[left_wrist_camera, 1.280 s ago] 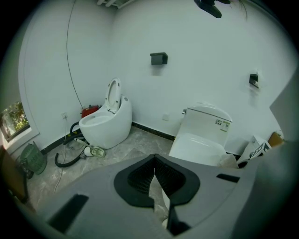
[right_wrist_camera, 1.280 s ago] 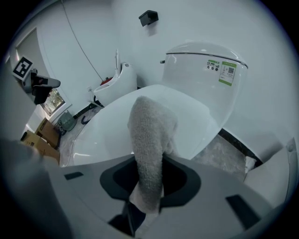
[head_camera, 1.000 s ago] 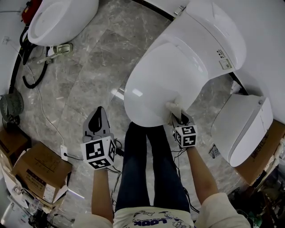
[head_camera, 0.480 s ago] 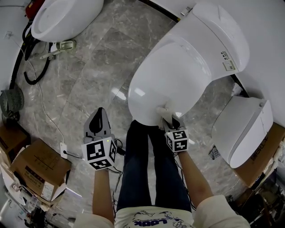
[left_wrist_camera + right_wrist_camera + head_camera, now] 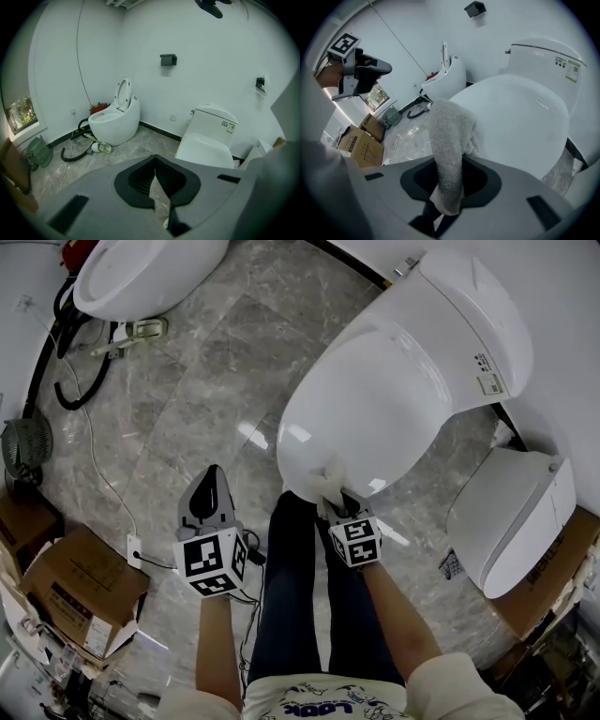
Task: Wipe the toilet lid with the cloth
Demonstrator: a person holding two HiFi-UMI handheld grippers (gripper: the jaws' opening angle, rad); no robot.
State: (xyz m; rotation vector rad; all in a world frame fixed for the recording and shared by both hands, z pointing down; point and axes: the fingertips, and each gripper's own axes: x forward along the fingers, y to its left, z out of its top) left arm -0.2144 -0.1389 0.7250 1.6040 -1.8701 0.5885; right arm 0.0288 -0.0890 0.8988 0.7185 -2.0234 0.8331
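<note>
The white toilet [image 5: 441,343] stands with its lid [image 5: 366,409] closed; in the right gripper view the lid [image 5: 520,122] fills the middle. My right gripper [image 5: 339,499] is shut on a white cloth [image 5: 328,486] and holds it against the lid's front edge. In its own view the cloth [image 5: 449,150] hangs from the jaws and drapes beside the rim. My left gripper [image 5: 206,498] hovers over the floor to the left of the toilet, shut and empty; the toilet [image 5: 208,138] shows ahead of it.
A second toilet [image 5: 511,517] lies at the right, a third bowl [image 5: 141,273] at the far left with a black hose [image 5: 70,381]. Cardboard boxes [image 5: 80,592] stand at the left, a fan [image 5: 23,451] beside them. The person's legs [image 5: 309,596] stand before the toilet.
My right gripper has slid left along the lid's front edge with the cloth. The left gripper has stayed in place.
</note>
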